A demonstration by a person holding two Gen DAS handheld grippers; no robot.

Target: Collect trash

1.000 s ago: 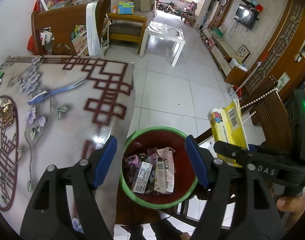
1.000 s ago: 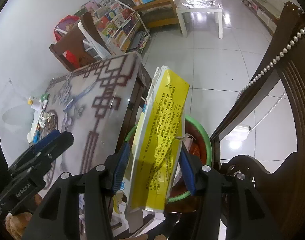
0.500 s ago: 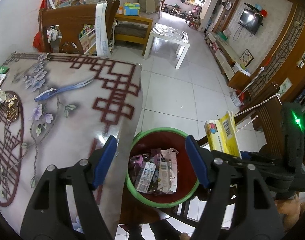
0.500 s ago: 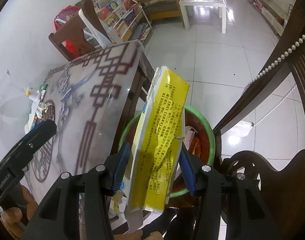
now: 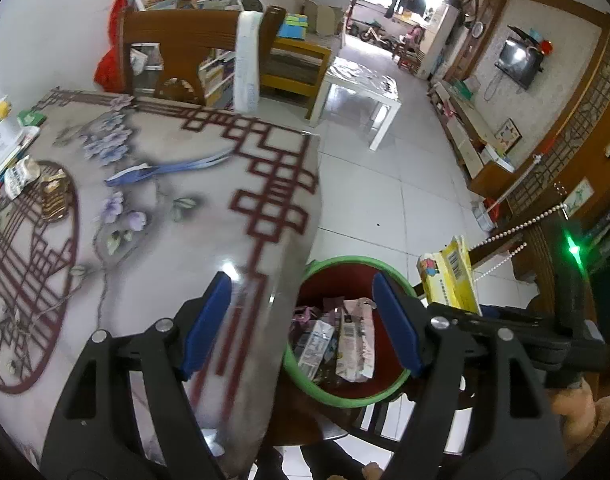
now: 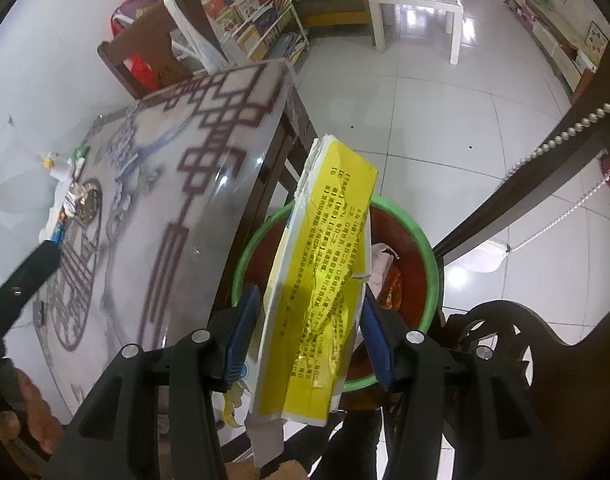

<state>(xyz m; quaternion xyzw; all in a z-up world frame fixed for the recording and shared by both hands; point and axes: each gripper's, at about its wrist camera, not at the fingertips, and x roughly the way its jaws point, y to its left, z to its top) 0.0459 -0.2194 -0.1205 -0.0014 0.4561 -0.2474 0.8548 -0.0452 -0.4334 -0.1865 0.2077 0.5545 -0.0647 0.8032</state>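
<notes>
Right, left wrist view first. My left gripper (image 5: pixel 299 322) is empty, its blue pads standing apart and the jaws opening a touch, nothing between them. It sits over the edge of the patterned table (image 5: pixel 153 216), w/ the green-rimmed bin (image 5: pixel 347 262) showing between the fingers. Bin already holds crumpled wrappers (image 5: pixel 355 336) and other packets. Off to the side I can see the yellow carton (image 5: pixel 449 276) poking up from the right gripper (image 5: pixel 457 312), over the bin's far rim, not inside. More litter lies at the table's far edge (image 5: pixel 29 184), well apart from both tools.

Right wrist view. Carton (image 6: pixel 325 280) is clamped between the two blue pads (image 6: pixel 241 332), squeezed across its crumpled lower half; most of its length sticks out beyond the fingertips, tilted, upper end leaning twd the table side. Bin rim (image 6: pixel 425 248) lies below and behind it.

Risks as I judge them: box is long and angled, so if I let go here the top end could catch the rim or the table edge and tip out onto the floor. Grip is on a crushed, soft section, so it may slip or pivot early. Chair back (image 6: pixel 545 184) is close beside the bin, so a swing that way could knock the box.
</notes>
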